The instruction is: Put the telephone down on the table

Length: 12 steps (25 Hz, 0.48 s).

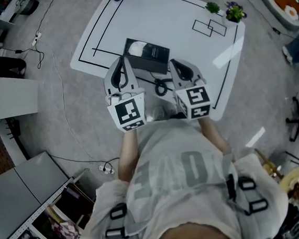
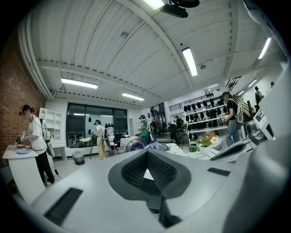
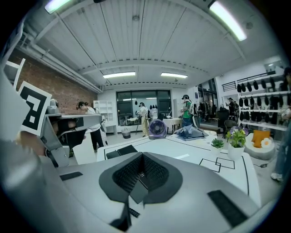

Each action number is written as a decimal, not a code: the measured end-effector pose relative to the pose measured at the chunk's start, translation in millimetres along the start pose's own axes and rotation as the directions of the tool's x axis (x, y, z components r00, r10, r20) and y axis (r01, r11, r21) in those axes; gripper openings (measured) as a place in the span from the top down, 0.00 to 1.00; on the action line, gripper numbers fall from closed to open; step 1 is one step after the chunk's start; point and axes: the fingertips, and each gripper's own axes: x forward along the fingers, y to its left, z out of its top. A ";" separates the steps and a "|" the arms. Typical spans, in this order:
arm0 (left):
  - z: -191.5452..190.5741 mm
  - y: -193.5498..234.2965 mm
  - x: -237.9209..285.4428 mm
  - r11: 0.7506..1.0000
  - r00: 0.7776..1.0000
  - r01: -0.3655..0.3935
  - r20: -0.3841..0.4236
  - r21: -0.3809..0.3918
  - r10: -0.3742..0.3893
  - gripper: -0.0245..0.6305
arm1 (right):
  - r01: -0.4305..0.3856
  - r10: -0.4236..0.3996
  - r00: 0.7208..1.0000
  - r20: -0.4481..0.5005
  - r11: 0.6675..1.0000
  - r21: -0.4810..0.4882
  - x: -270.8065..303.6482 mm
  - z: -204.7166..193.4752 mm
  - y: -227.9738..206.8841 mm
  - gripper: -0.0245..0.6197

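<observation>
At 6 o'clock the left gripper (image 2: 148, 169) has its jaws pressed together with nothing between them. The right gripper (image 3: 142, 175) is closed too. Just past their tips, at 12, the black boxy telephone (image 1: 151, 57) rests on the white, black-lined table (image 1: 181, 13), with its black coiled cord (image 1: 160, 87) lying nearer. Two small potted plants (image 1: 235, 12) stand at 2 o'clock, and grey floor (image 1: 58, 99) lies all round the table.

We see the left hand-held gripper (image 2: 148, 169) with its ribbed jaws closed together. Beyond it, a white table (image 2: 180, 152) carries potted plants (image 2: 205, 139), and people (image 2: 34, 136) stand around the room.
</observation>
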 end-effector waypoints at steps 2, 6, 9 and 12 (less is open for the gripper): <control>-0.4 -0.9 1.1 1.000 1.000 0.003 0.004 0.001 -0.003 0.95 | 0.008 -0.008 1.000 0.000 1.000 -0.002 1.4 -3.1 -5.7 0.95; 0.2 -3.8 1.8 1.000 1.000 0.011 0.006 0.010 -0.011 0.95 | 0.009 -0.009 1.000 0.003 1.000 0.010 2.4 -2.4 -10.6 0.95; 1.8 -2.7 2.5 1.000 1.000 0.007 0.005 0.021 -0.007 0.95 | 0.008 -0.008 1.000 0.006 1.000 0.011 3.7 -1.3 -11.4 0.95; 0.6 0.1 2.7 1.000 1.000 0.001 -0.003 0.029 -0.001 0.95 | 0.003 -0.003 1.000 0.006 1.000 0.009 5.2 -1.0 -9.5 0.95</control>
